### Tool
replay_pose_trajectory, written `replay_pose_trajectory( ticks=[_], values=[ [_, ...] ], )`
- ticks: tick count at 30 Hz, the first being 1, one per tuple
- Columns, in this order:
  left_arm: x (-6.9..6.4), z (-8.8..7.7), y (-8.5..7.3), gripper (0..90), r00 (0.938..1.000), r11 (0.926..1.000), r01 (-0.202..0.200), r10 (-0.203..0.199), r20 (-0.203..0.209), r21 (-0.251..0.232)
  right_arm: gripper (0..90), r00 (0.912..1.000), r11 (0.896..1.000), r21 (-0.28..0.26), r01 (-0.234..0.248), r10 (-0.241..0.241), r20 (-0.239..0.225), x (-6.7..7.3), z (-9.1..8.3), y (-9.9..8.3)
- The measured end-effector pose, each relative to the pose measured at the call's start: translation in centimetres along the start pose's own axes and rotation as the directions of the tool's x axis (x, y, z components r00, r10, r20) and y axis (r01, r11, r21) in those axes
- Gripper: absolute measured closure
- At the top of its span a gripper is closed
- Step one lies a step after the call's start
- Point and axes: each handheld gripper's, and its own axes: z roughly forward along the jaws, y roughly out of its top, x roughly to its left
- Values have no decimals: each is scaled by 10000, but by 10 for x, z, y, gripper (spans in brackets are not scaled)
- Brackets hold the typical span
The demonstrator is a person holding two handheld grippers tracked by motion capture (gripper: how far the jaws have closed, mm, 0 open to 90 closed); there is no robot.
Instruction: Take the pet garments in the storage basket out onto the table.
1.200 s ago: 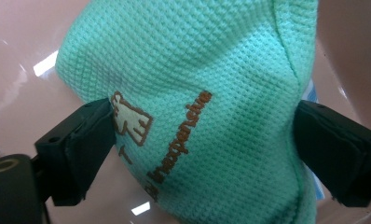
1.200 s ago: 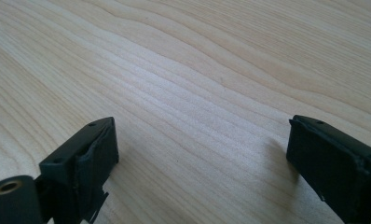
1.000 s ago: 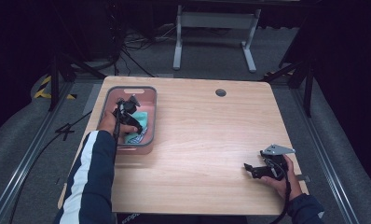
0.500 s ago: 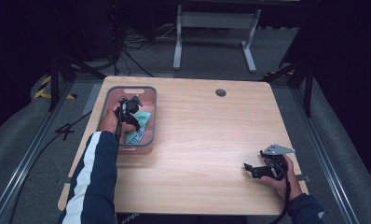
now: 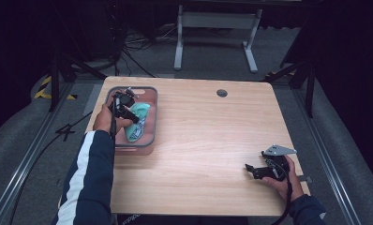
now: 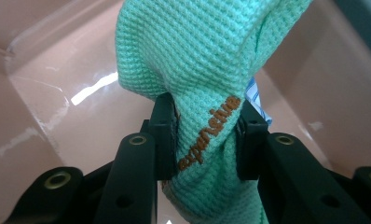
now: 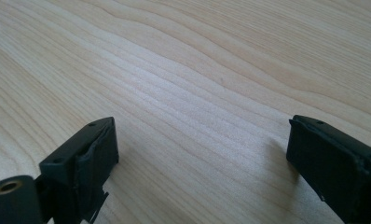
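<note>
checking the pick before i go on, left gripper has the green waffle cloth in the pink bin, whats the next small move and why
Probably lift straight up. The left gripper is shut on the mint-green waffle-weave cloth, with a fold pinched between its jaws, but most of the cloth still hangs inside the translucent pink plastic bin. Raising it clears the bin wall. The right gripper rests open on the wooden table.

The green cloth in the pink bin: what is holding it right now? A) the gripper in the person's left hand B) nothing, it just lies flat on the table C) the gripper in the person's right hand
A: in the left gripper view the left gripper has both black jaws pinched on the green cloth over the pink bin.
</note>
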Motion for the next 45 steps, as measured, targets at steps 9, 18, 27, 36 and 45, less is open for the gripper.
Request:
replay_pose_trajectory(
  ticks=[9, 18, 27, 36, 45],
  values=[
    [0, -39, -1, 671, 9998, 9910, 60, -34, 195, -1337, 92, 10000, 10000, 0, 0, 0, -3, 0, 0, 0],
    [-18, -69, 6, 671, 9986, 9729, -405, 470, 235, -2276, 93, 10000, 10000, 7, 17, -17, 1, 0, 0, 0],
    [-41, -83, 18, 671, 9941, 9564, -805, 974, 469, -2806, 93, 10000, 10000, 3, 9, -9, 7, 0, 0, 0],
    [-70, -87, 32, 671, 9821, 9371, -1237, 1626, 947, -3265, 92, 10000, 10000, 3, 10, -10, 5, 0, 0, 0],
    [-119, -79, 51, 671, 9531, 9156, -2075, 2685, 1396, -3443, 92, 10000, 10000, -7, -17, 17, -2, 0, 0, 0]
  ],
)
